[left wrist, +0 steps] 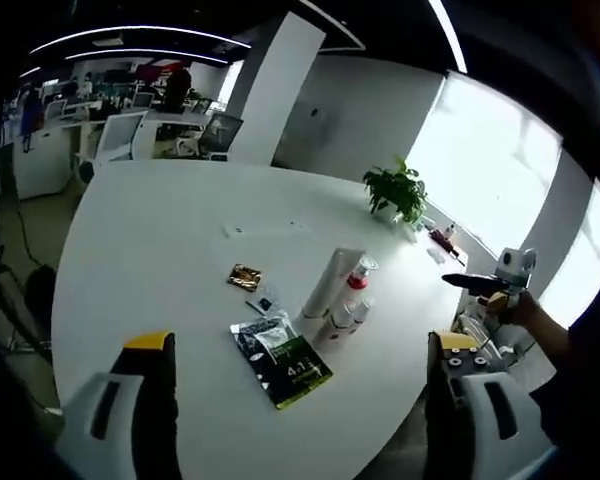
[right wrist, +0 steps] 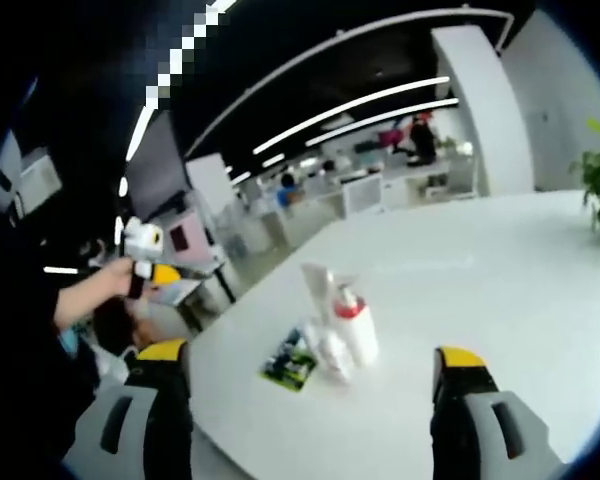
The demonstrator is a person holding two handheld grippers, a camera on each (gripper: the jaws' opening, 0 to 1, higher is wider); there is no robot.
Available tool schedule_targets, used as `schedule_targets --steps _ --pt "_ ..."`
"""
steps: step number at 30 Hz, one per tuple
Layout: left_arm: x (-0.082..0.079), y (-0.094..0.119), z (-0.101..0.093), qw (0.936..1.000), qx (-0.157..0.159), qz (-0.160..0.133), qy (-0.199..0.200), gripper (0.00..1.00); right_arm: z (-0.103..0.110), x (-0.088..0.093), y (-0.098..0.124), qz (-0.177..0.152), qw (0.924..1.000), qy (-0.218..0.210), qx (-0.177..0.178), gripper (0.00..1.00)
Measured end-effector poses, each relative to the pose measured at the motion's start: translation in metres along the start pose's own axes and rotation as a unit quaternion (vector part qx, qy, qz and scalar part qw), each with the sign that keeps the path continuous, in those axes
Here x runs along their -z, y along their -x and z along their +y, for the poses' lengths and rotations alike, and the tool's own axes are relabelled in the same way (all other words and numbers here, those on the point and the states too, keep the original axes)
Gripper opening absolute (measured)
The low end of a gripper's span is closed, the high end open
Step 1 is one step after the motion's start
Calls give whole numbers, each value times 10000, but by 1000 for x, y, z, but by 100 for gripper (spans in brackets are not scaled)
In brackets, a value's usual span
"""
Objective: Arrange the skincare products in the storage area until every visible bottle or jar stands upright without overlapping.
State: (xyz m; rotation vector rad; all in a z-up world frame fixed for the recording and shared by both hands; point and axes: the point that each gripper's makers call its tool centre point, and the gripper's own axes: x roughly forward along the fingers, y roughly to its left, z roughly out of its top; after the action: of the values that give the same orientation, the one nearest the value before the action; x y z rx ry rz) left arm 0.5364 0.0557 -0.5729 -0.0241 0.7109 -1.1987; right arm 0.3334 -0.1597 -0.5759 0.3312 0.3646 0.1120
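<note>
Holding both grippers well back from the goods, we see each pair of jaws spread wide with nothing between them: our left gripper [left wrist: 300, 400] looks down across the round white table [left wrist: 160, 240], and our right gripper [right wrist: 310, 405] faces the same cluster from the table's edge. The skincare products sit together near the middle of the near side: a tall white tube [left wrist: 330, 280] lying on its side in the left gripper view, a white pump bottle with a red collar [right wrist: 352, 322], and small white bottles [right wrist: 330, 355] touching it. Just beside them lie a dark green foil sachet [left wrist: 285, 362] and a small gold packet [left wrist: 244, 276]. A potted green plant [left wrist: 396, 190] stands well apart at the far rim.

We judge nothing is arranged yet. The bottles crowd each other, so a wide-open approach could knock neighbours over or roll the tube toward the edge. The flat sachet may slip under a jaw.
</note>
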Motion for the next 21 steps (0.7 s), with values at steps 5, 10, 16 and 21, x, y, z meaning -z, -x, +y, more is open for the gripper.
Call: schedule_targets --steps 5,10,16,21 --pt "-8 -10 19 10000 -10 -4 19 99 -8 -1 -1 11 10000 -46 66 99" --pt "-11 -22 30 10000 -26 65 6 99 -18 -2 -2 -14 9998 -122 157 99" --pt "-17 -35 42 9999 -40 110 -9 99 -24 -1 -6 69 9996 -128 230 99" --pt "-23 -45 55 9992 -301 89 -254 97 -26 2 -11 132 9995 -144 235 99"
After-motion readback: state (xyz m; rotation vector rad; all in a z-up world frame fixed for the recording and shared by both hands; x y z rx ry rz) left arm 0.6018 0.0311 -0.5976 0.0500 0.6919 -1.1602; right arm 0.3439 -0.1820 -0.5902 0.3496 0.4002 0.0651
